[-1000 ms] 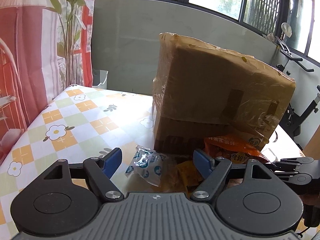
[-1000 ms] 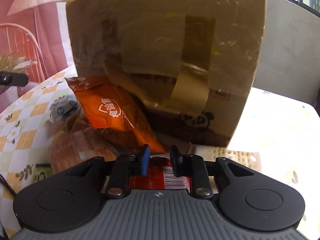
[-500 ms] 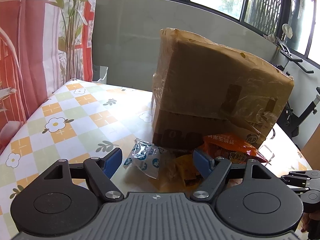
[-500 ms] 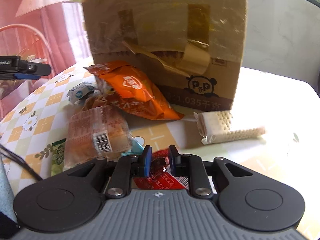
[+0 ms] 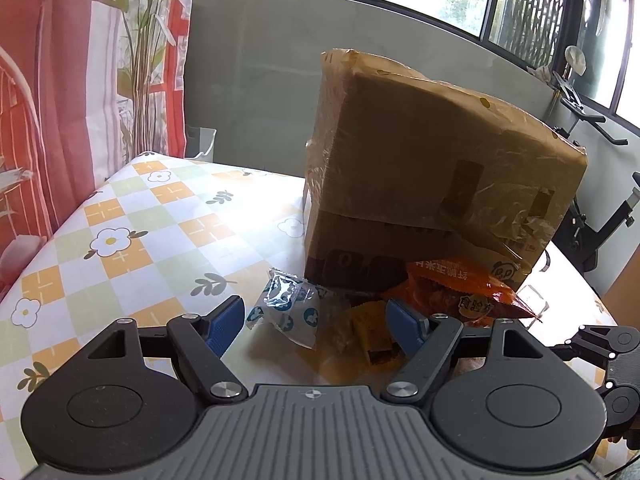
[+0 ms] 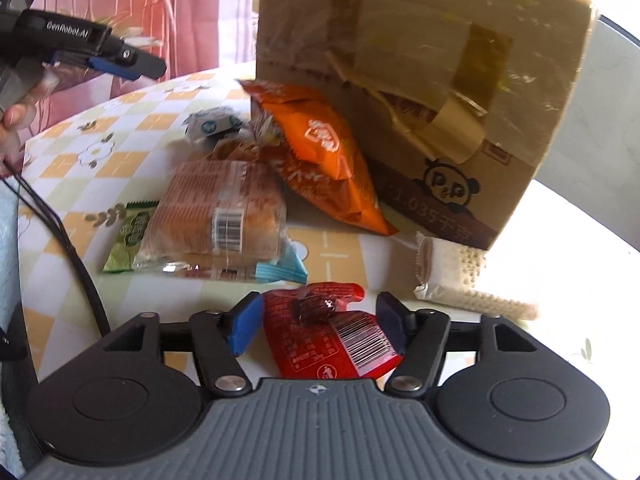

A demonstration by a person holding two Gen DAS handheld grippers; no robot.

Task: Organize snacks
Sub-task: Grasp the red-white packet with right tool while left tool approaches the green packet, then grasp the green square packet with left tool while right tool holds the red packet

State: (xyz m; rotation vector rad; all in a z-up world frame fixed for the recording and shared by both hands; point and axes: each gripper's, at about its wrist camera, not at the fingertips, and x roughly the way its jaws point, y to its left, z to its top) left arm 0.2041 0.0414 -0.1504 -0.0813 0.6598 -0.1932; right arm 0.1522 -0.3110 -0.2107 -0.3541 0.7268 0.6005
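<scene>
A taped cardboard box (image 5: 432, 176) stands on the checked tablecloth; it also shows in the right wrist view (image 6: 420, 92). Snacks lie at its foot: an orange packet (image 6: 328, 160), a wrapped bread (image 6: 220, 216), a blue-white candy (image 5: 288, 308), a green sachet (image 6: 130, 236), a white wafer pack (image 6: 472, 276). My right gripper (image 6: 320, 322) is open, its fingers on either side of a red packet (image 6: 332, 336) lying on the table. My left gripper (image 5: 316, 324) is open and empty, just short of the candy.
The left gripper's arm (image 6: 92, 50) shows at the upper left of the right wrist view. Red curtains (image 5: 60, 100) hang past the table's left edge. An exercise bike (image 5: 592, 208) stands behind the box on the right. A black cable (image 6: 60, 232) runs along the table's left side.
My right gripper has pulled back from the box and opened; the red packet it was pinching now lies loose between its fingers. My left gripper has stayed open and hardly moved.
</scene>
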